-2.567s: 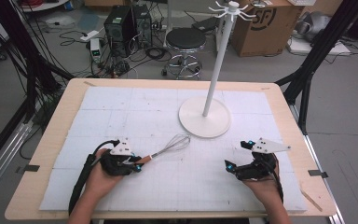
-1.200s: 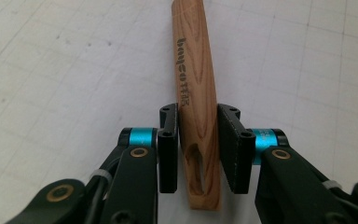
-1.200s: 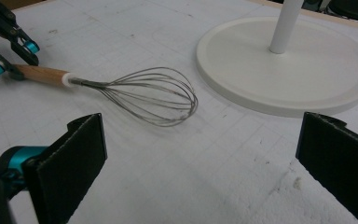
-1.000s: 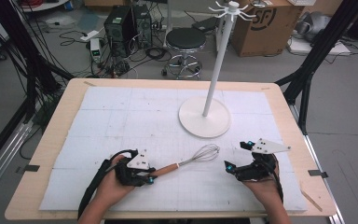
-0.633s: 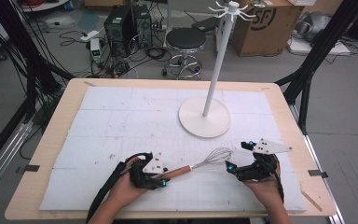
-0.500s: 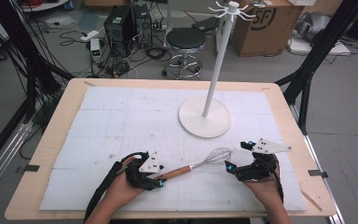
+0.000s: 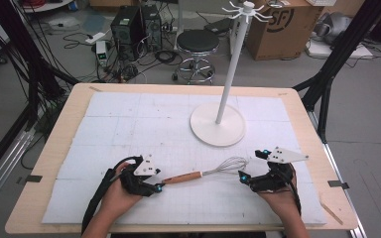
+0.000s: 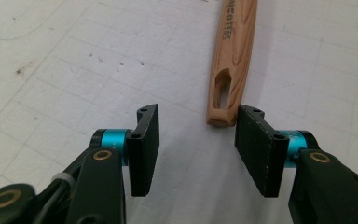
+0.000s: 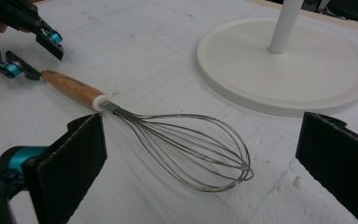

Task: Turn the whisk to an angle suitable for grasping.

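**Whisk released on the mat between two grippers**

The left gripper (image 8: 193,149) was seen with its jaws parted, having just been opening, and nothing was clamped between them. The wooden handle end of the whisk (image 7: 201,174) lay just ahead of the right-hand jaw, close against its tip. The whisk rested flat on the white mat (image 7: 129,124), its long axis running between the grippers, wire loops pointed toward the right gripper (image 9: 200,163), whose jaws were held wide apart, empty. Farther off stood the white stand (image 7: 217,124).
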Motion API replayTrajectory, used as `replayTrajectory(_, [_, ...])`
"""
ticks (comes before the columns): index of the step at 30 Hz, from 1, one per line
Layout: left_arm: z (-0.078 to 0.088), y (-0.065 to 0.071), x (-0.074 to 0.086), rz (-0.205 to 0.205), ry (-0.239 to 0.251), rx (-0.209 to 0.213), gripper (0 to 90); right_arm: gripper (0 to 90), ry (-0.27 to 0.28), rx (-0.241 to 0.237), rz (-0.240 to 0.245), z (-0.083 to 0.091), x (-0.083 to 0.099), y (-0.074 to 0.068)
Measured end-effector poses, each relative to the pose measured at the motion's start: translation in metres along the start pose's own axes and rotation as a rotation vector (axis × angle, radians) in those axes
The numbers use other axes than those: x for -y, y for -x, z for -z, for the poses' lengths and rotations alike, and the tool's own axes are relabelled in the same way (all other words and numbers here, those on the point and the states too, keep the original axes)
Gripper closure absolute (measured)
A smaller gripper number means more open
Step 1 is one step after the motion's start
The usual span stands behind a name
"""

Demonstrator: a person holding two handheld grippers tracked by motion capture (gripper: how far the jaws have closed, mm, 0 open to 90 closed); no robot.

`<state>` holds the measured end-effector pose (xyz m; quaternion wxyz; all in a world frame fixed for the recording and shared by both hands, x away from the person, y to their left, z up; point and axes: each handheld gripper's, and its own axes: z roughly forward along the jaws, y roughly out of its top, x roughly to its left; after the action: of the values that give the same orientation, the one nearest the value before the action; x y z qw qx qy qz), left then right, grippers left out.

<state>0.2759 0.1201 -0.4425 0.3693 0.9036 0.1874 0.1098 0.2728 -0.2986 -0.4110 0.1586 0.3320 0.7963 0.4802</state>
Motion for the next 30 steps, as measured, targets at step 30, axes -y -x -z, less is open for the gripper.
replayTrajectory(30, [-0.012,-0.037,0.004,0.172,0.125,-0.056,29.2,0.6,0.002,0.012,-0.003,0.002,0.000,0.002])
